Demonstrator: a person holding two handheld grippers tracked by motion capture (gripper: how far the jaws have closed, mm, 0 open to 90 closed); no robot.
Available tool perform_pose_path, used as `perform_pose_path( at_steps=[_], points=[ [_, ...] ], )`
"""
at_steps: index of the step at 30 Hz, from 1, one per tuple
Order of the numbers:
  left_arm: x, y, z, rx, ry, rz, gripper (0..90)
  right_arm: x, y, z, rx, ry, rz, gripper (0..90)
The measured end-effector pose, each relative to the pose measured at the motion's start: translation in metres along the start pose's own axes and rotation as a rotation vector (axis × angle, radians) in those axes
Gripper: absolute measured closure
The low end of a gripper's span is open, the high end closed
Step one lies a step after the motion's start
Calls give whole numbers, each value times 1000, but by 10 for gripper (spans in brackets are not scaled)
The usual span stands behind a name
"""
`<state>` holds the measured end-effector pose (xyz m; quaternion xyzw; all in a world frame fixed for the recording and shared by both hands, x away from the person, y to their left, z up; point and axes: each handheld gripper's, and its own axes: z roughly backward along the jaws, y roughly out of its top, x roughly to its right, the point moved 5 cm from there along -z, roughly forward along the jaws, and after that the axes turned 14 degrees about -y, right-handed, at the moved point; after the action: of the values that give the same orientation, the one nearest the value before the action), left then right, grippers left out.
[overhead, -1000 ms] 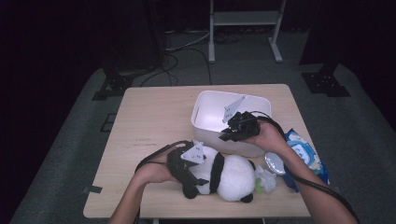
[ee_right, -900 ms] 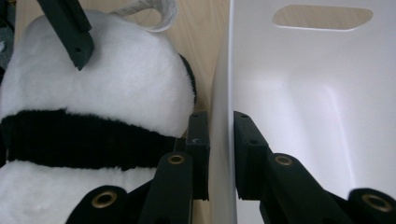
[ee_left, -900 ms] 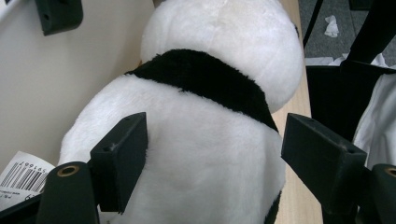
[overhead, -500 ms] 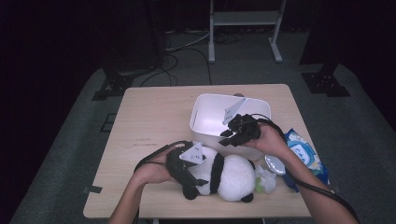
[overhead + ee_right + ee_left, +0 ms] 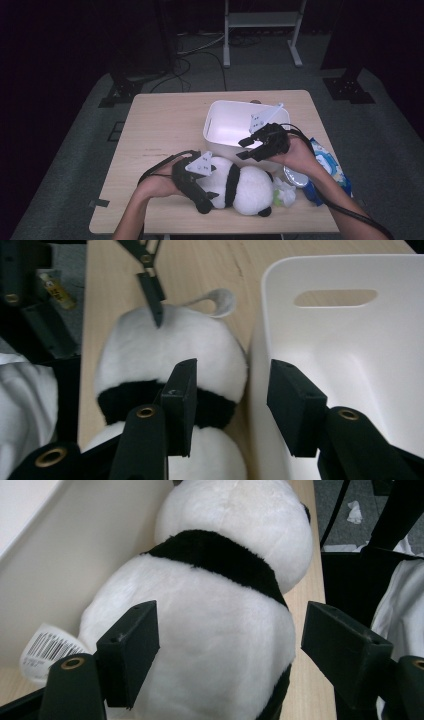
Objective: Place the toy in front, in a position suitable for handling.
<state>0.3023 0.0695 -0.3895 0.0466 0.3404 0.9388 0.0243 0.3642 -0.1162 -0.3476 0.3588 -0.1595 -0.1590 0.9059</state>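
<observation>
A black-and-white panda plush (image 5: 247, 187) lies on its side near the front edge of the wooden table (image 5: 165, 130). My left gripper (image 5: 206, 194) stands open over its left end. In the left gripper view the two jaws of the left gripper (image 5: 235, 650) straddle the panda's white body (image 5: 210, 630), the left jaw against the fur. A white handled bin (image 5: 227, 125) sits just behind the panda. My right gripper (image 5: 246, 148) hovers open over the bin's near wall. In the right gripper view the right gripper (image 5: 232, 405) has one jaw above the panda (image 5: 165, 355) and the other above the bin (image 5: 350, 350).
A blue wipes packet (image 5: 327, 165), a round clear lid-like thing (image 5: 296, 176) and a crumpled white-and-green scrap (image 5: 286, 194) lie at the table's right front. A barcode tag (image 5: 47, 647) hangs from the panda. Cables trail off the front edge.
My right gripper has come nearer and slightly left, from over the bin's inside to above its near wall. The left gripper and the panda have stayed put.
</observation>
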Motion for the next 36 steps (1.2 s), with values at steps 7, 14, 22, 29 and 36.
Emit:
perform_pose_path(
  at_steps=[7, 14, 22, 29, 36],
  points=[
    [0, -8, 9, 23, 21, 28, 219, -28, -5, 0, -25, 74, 17, 473],
    [1, -18, 11, 19, 28, 40, 219, -45, -17, -16, -69, 102, 24, 429],
    [-1, -31, 14, 28, 44, 70, 217, -57, -24, -34, -113, 79, 50, 359],
    [-2, -43, 16, 31, 54, 93, 211, -59, -32, -48, -158, 35, 54, 287],
    [-3, -54, 16, 35, 64, 115, 204, -60, -36, -55, -192, 36, 34, 219]
  ],
)
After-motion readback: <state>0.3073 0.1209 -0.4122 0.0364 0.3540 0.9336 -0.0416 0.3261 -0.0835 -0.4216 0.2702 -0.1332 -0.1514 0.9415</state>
